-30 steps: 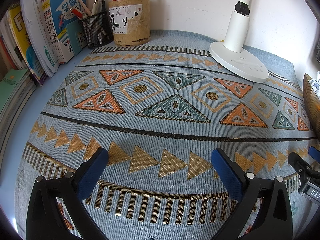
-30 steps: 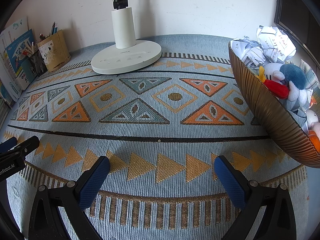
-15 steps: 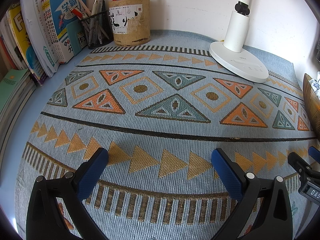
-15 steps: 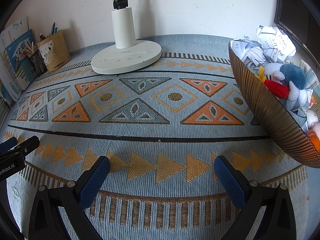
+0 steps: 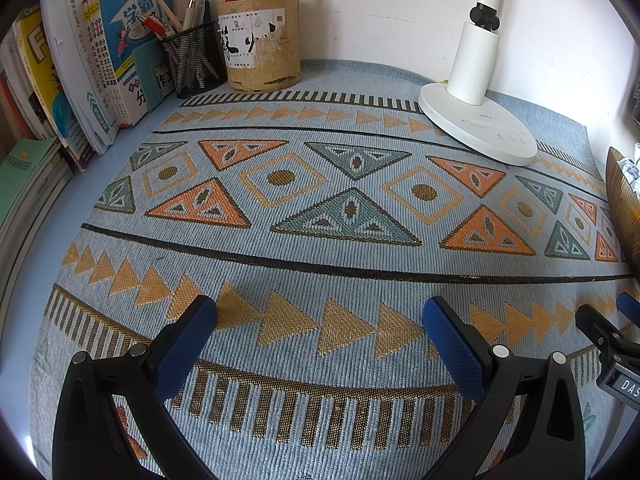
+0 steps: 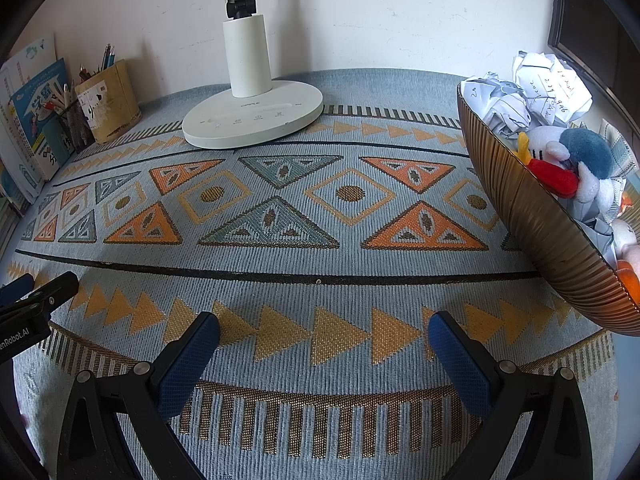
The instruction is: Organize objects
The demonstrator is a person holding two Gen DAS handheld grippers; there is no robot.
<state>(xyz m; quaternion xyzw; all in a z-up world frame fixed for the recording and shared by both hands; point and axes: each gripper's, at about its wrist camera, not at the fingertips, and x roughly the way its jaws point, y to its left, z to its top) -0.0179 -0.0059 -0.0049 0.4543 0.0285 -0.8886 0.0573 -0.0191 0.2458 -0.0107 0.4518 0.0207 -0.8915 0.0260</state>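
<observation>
1. Left wrist view: the left gripper (image 5: 319, 314) stands wide open at the bottom of the frame and holds nothing; only the patterned mat (image 5: 320, 264) lies between its fingers. In the upper left, the mesh pen cup (image 5: 194, 60) touches the bamboo pen holder (image 5: 262, 42), and the leaning books (image 5: 120, 48) are just beside them. A careless reach there can tip the cup or make the books slide.

2. Right wrist view: the right gripper (image 6: 323, 326) is also fully open and empty. The things to organize, crumpled paper balls (image 6: 532, 92) and a plush toy (image 6: 572, 160), are piled in the brown ribbed bowl (image 6: 532, 216) at the right edge. I judge the heap loose: pulling one piece can spill the others, or a finger can push the rim and tilt the bowl. The lamp base (image 6: 256, 118), upper centre, is near a wide sweep.
</observation>
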